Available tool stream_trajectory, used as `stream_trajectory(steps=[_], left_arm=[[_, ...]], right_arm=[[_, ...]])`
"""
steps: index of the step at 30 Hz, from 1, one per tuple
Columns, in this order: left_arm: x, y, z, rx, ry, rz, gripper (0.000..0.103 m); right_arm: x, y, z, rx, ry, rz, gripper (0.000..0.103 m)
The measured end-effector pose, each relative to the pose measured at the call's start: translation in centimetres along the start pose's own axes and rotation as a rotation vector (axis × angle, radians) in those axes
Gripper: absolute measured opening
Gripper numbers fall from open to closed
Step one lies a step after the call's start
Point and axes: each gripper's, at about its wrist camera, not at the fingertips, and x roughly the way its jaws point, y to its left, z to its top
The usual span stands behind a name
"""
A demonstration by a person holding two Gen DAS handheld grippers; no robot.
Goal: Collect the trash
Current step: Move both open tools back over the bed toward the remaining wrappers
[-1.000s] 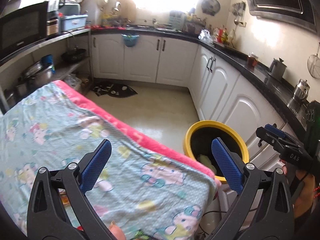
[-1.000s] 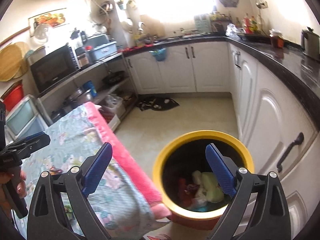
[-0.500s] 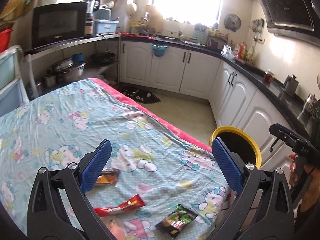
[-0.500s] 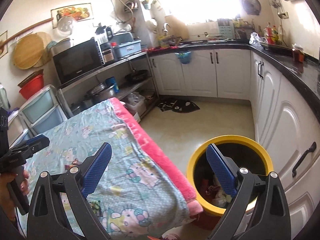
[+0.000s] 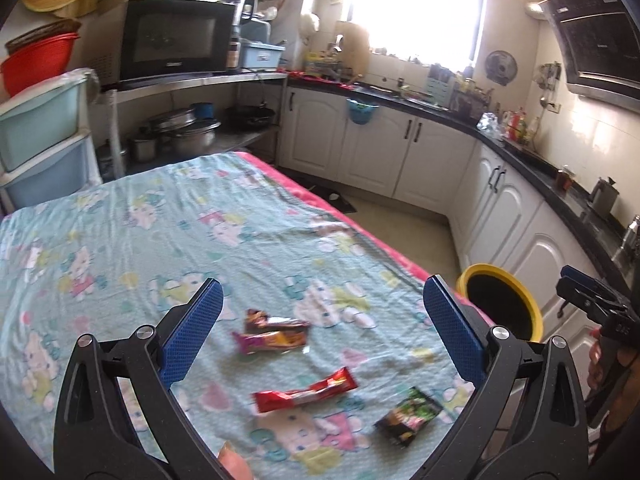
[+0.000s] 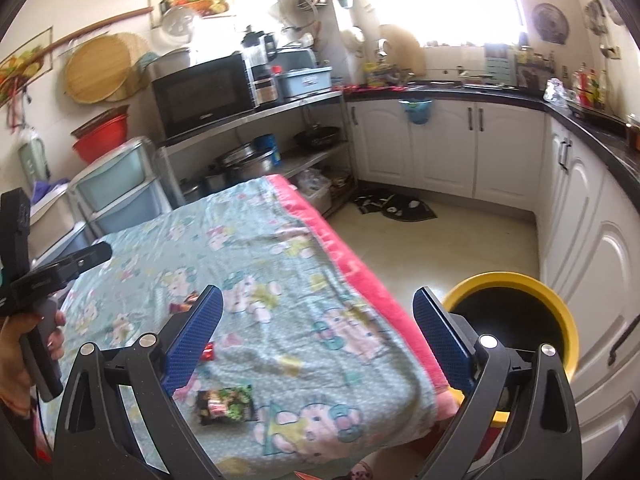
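Note:
Three wrappers lie on the cartoon-print cloth of the table (image 5: pixel 120 240): an orange and brown snack wrapper (image 5: pixel 274 334), a red wrapper (image 5: pixel 306 390) and a dark green packet (image 5: pixel 410 416). My left gripper (image 5: pixel 320 332) hangs open above them, empty. The yellow-rimmed trash bin (image 5: pixel 502 304) stands on the floor past the table's right edge. In the right wrist view my right gripper (image 6: pixel 318 334) is open and empty over the table corner, with the dark green packet (image 6: pixel 226 402) below it and the bin (image 6: pixel 516 320) to its right.
White cabinets (image 6: pixel 444 148) under a black counter run along the back and right. A shelf with a microwave (image 6: pixel 202 88) and pots, plus plastic drawers (image 6: pixel 120 192), stands behind the table. A dark mat (image 6: pixel 392 206) lies on the tiled floor.
Both grippers swung left, away from the bin and back over the table. The wrappers have come into view under the left gripper. Both stayed open.

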Motion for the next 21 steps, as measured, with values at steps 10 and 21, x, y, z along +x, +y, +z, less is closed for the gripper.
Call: stream_trajectory(steps=[10, 21], left_arm=[[-0.2, 3.4, -1.4, -0.011, 0.034, 0.061, 0.092], [0.2, 5.8, -3.4, -0.04, 0.074, 0.085, 0.092]], right_arm=[[2.0, 5.6, -1.7, -0.084, 0.073, 0.097, 0.093], [3.7, 9.8, -4.0, -0.154, 0.156, 0.16, 0.093]])
